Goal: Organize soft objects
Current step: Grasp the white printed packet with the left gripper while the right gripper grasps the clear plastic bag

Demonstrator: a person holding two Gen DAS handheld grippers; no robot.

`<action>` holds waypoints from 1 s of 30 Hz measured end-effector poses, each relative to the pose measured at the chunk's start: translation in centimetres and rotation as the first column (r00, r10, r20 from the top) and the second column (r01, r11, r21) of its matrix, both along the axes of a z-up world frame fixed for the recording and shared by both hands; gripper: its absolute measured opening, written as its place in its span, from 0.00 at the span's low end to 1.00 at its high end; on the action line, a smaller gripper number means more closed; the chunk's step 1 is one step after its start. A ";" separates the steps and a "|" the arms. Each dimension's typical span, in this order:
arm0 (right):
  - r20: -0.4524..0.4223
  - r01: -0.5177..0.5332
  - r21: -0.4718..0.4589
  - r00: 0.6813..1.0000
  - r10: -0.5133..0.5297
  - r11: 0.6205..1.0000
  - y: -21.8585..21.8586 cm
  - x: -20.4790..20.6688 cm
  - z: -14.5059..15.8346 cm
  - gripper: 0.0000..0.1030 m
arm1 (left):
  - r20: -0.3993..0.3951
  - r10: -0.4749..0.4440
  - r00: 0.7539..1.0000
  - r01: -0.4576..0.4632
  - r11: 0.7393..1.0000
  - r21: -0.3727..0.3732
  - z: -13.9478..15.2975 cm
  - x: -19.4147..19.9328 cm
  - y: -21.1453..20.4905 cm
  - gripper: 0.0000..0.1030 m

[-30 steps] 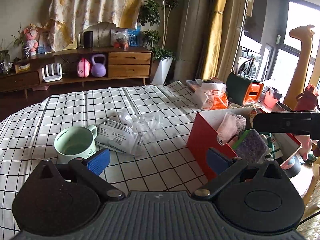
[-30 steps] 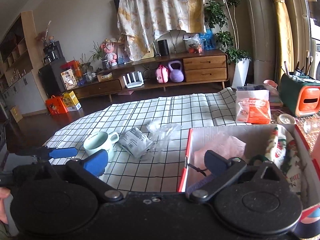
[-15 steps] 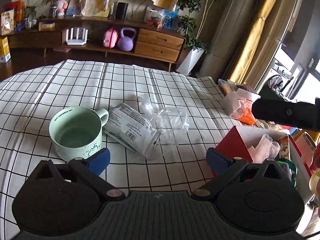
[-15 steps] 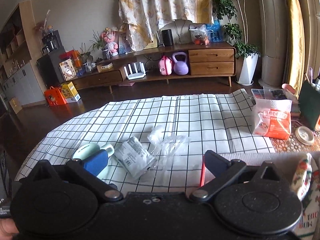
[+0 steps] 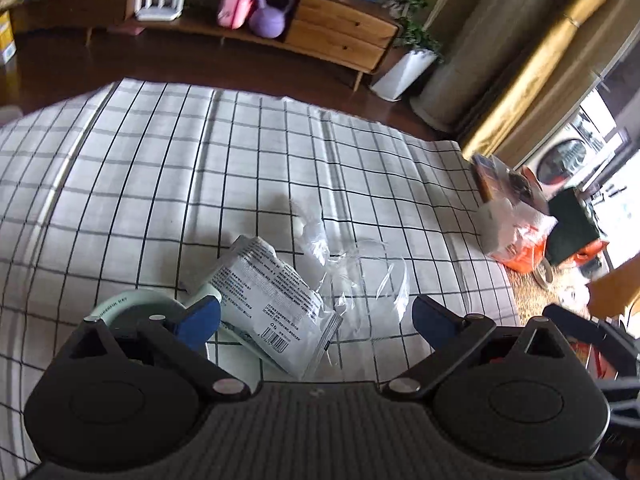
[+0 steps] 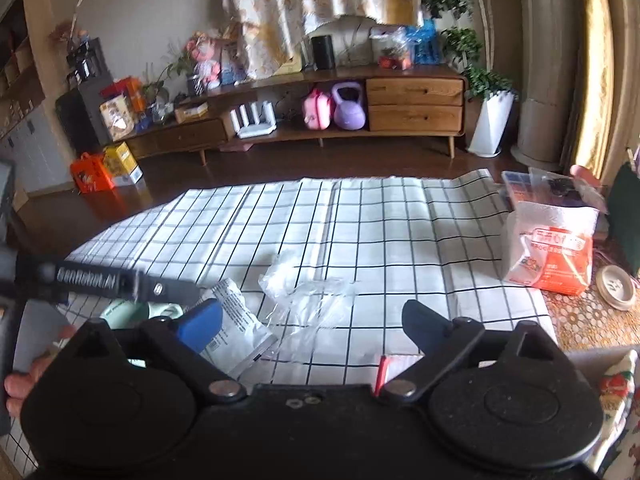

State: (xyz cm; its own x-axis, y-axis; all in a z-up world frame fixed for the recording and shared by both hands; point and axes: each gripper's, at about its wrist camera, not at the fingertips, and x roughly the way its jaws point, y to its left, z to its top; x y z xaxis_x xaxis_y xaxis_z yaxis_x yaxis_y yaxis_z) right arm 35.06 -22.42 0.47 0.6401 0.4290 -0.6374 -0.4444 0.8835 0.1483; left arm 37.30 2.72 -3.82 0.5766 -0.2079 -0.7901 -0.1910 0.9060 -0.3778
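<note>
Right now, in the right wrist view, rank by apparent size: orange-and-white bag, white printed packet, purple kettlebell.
1. orange-and-white bag
2. white printed packet, partly hidden by the right gripper
3. purple kettlebell, far off, so only apparently smallest

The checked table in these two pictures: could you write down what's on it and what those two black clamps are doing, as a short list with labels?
surface: checked cloth
white printed packet: lying flat, its edge over the mug
mint green mug: beside the packet, partly hidden
clear plastic bag: crumpled, right of the packet
orange and white pack: at the cloth's right edge
left gripper: open, empty, above the packet
right gripper: jaws wide, just been closing, nothing between them
</note>
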 end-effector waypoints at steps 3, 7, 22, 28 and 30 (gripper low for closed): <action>-0.016 -0.022 -0.031 1.000 0.021 0.999 0.7 1.2 -0.7 0.84 | -0.077 0.068 0.995 -0.073 0.995 -0.063 -1.1 1.4 -0.1 0.99; -0.027 -0.042 -0.062 0.999 0.040 0.997 1.3 2.3 -1.6 0.81 | -0.094 0.127 0.988 -0.132 0.990 -0.057 -1.3 2.6 -1.6 0.99; -0.119 -0.084 -0.153 0.991 0.066 0.985 4.9 5.4 -4.7 0.65 | -0.238 0.326 0.915 -0.349 0.935 -0.060 -5.4 5.5 -2.3 0.99; -0.193 -0.036 -0.144 0.981 0.008 0.989 5.7 6.7 -7.1 0.56 | -0.234 0.322 0.917 -0.335 0.942 -0.017 -6.2 6.2 -3.1 0.99; -0.196 -0.021 -0.153 0.981 -0.010 0.988 6.0 6.8 -7.7 0.55 | -0.253 0.332 0.909 -0.346 0.938 -0.011 -6.5 6.1 -3.5 0.99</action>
